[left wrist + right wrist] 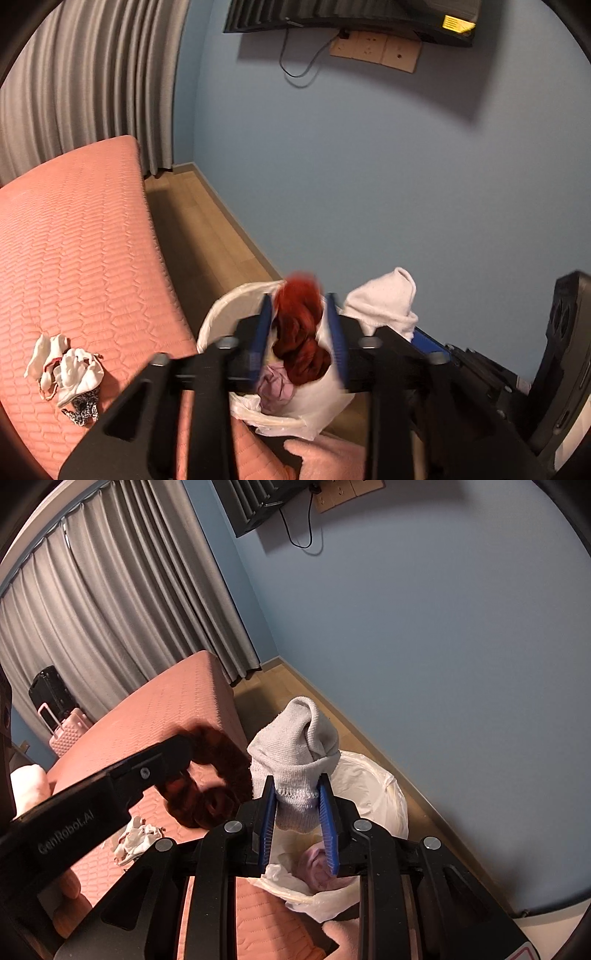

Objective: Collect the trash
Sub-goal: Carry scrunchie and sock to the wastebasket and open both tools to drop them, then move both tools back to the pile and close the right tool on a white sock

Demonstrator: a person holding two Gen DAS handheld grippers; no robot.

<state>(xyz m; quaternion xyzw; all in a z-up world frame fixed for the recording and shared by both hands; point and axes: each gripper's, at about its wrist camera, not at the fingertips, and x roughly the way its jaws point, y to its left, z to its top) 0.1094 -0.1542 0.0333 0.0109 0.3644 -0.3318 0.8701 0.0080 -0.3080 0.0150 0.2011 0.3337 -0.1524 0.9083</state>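
A big pink bed (pixel 74 251) sits beside a white bin (pixel 384 786) lined with a plastic bag. Over the bin, the left tongs (pixel 299 332) squeeze a fuzzy red cloth (pixel 299 328). The right tongs (pixel 298 805) squeeze a grey sock (pixel 295 746). White scraps (pixel 66 365) lie on the bed. The left tool reads "GenRobot.AI" (pixel 66 832).

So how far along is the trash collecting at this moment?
Done: a pink crumpled item already lies in the lined bin. In hand: the left gripper holds a red scrunchie and the right gripper a white sock, both over the bin. Left: a white crumpled pile on the bed.
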